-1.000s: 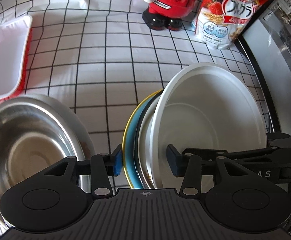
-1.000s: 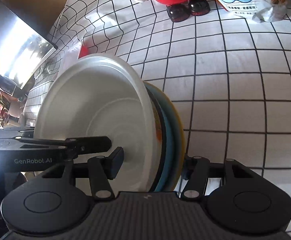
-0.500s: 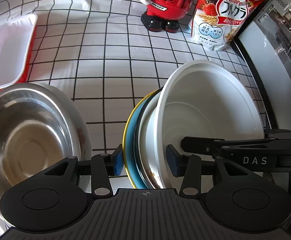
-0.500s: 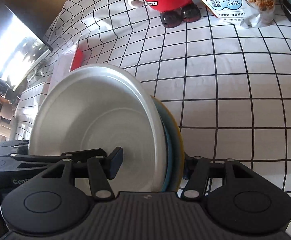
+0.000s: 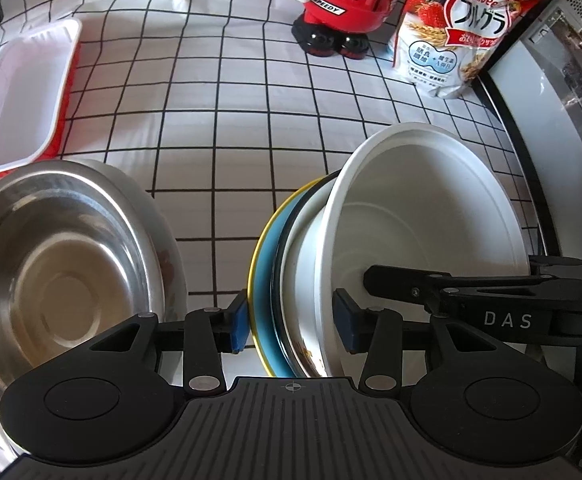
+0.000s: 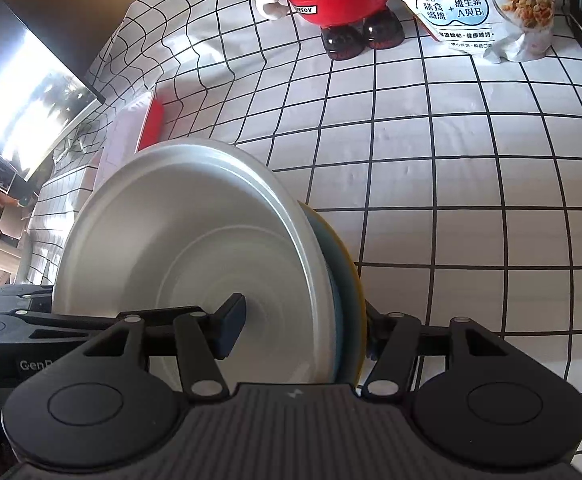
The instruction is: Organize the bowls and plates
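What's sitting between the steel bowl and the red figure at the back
Nothing. In the left wrist view, only bare checked tablecloth runs from the steel bowl up to the red figure.

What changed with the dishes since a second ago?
Not much. Both grippers, left and right, still hold the stack of dishes on edge. In both views the figurine and cereal bag show fuller and the steel bowl sits lower. Nothing was let go.
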`<state>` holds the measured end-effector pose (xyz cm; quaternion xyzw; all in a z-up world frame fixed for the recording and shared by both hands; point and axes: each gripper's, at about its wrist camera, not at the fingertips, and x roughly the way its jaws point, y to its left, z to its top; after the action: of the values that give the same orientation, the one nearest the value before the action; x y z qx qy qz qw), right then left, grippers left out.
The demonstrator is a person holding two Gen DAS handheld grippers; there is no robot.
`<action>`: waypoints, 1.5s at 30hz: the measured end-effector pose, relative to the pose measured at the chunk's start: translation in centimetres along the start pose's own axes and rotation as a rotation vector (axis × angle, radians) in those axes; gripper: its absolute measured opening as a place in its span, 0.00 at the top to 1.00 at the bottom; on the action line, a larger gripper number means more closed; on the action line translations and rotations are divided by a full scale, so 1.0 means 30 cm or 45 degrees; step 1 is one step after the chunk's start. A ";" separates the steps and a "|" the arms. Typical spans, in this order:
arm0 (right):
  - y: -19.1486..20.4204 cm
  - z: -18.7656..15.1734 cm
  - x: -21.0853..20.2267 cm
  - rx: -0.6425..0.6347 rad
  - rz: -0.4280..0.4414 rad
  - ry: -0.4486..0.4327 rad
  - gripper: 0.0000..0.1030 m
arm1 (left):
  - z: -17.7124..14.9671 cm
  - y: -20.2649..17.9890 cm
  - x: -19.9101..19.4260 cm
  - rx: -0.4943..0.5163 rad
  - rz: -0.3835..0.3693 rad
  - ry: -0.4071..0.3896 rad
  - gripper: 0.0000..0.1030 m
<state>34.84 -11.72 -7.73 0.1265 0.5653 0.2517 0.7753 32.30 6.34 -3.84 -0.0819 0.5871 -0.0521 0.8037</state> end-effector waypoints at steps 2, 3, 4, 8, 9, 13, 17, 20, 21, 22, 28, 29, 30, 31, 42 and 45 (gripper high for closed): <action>-0.002 -0.002 0.001 0.001 0.003 -0.001 0.43 | -0.002 -0.002 0.000 0.000 0.009 0.000 0.54; -0.004 -0.003 0.002 0.004 0.006 -0.001 0.43 | -0.002 -0.003 -0.001 0.000 0.013 0.001 0.54; -0.008 -0.004 0.004 0.008 0.011 0.000 0.43 | -0.002 -0.002 -0.002 0.002 0.018 0.002 0.56; -0.009 -0.004 0.008 0.006 0.018 0.001 0.43 | 0.005 -0.009 -0.012 0.014 0.047 0.000 0.58; -0.010 -0.004 0.008 0.005 0.019 0.002 0.43 | 0.006 -0.009 -0.016 0.015 0.050 -0.002 0.58; -0.009 -0.005 0.009 0.004 0.022 0.004 0.43 | 0.009 -0.013 -0.019 0.019 0.061 -0.005 0.58; -0.009 -0.005 0.010 0.006 0.021 0.002 0.43 | 0.007 -0.015 -0.017 0.032 0.070 -0.002 0.58; -0.009 -0.005 0.010 0.005 0.021 0.002 0.43 | 0.007 -0.014 -0.016 0.035 0.071 0.000 0.58; -0.010 -0.005 0.010 0.005 0.021 0.002 0.43 | 0.007 -0.014 -0.017 0.036 0.071 -0.001 0.58; -0.010 -0.005 0.010 0.004 0.022 0.002 0.43 | 0.007 -0.016 -0.016 0.035 0.072 -0.001 0.58; -0.010 -0.005 0.011 0.004 0.029 -0.002 0.43 | 0.008 -0.015 -0.016 0.035 0.074 0.001 0.58; -0.010 -0.006 0.011 0.004 0.031 -0.003 0.43 | 0.008 -0.015 -0.016 0.036 0.074 0.001 0.58; -0.010 -0.006 0.011 0.003 0.033 -0.004 0.43 | 0.009 -0.015 -0.015 0.036 0.075 0.001 0.58; -0.011 -0.006 0.011 0.001 0.035 -0.005 0.43 | 0.008 -0.015 -0.015 0.038 0.076 0.002 0.58; -0.021 -0.011 0.012 0.005 0.045 -0.008 0.43 | 0.009 -0.017 -0.015 0.037 0.078 0.003 0.58; -0.021 -0.011 0.012 0.004 0.045 -0.008 0.43 | 0.010 -0.017 -0.014 0.040 0.080 0.004 0.58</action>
<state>34.75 -12.09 -8.43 0.1383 0.5609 0.2641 0.7723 32.45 5.95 -3.25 -0.0508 0.5897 -0.0361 0.8052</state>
